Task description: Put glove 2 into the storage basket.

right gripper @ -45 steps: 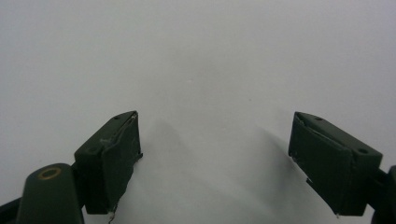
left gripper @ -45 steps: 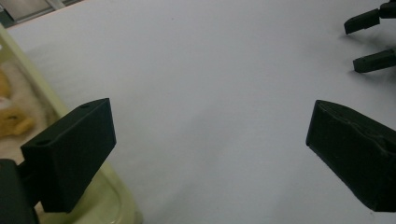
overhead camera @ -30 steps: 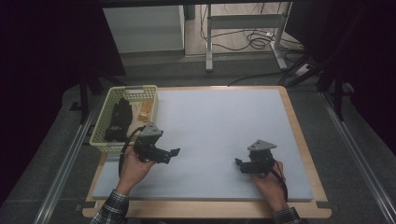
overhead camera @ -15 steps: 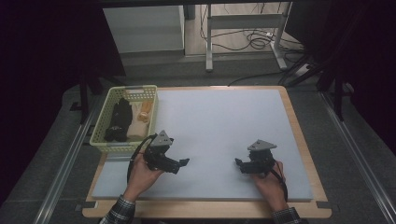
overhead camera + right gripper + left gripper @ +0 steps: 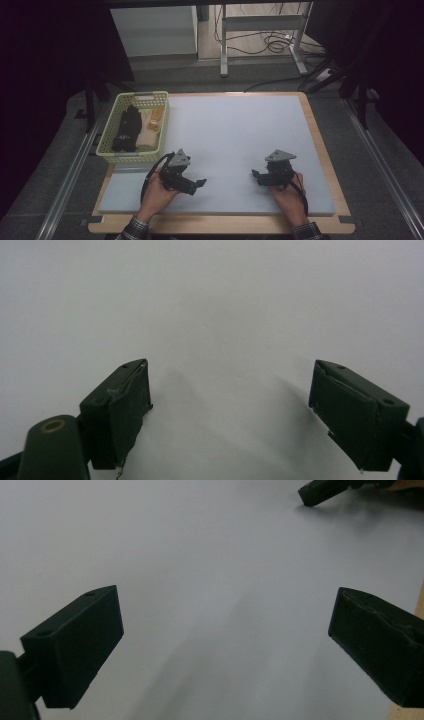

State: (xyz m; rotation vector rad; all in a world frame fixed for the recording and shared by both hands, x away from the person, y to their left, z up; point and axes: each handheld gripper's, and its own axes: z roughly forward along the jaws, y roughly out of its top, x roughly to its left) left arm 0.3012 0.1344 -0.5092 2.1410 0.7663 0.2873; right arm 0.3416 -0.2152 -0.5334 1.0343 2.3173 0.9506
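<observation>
Our left gripper (image 5: 196, 184) and right gripper (image 5: 256, 176) gape wide, empty, over the desk (image 5: 240, 135). The clothes (image 5: 131, 129) lie in the basket (image 5: 150, 95), beyond the left gripper; reaching carelessly, we might snag its rim.

Yellow-green basket (image 5: 161, 131) at mat's far left corner, beyond left claw (image 5: 199, 184) and near it, well apart from right claw (image 5: 254, 176). Inside: black cloth (image 5: 126, 130), beige cloth (image 5: 146, 136), orange piece (image 5: 156, 118), lying side by side.

basket (image 5: 118, 112) contents: indistinct | right gripper (image 5: 320, 491): cut off by top edge
</observation>
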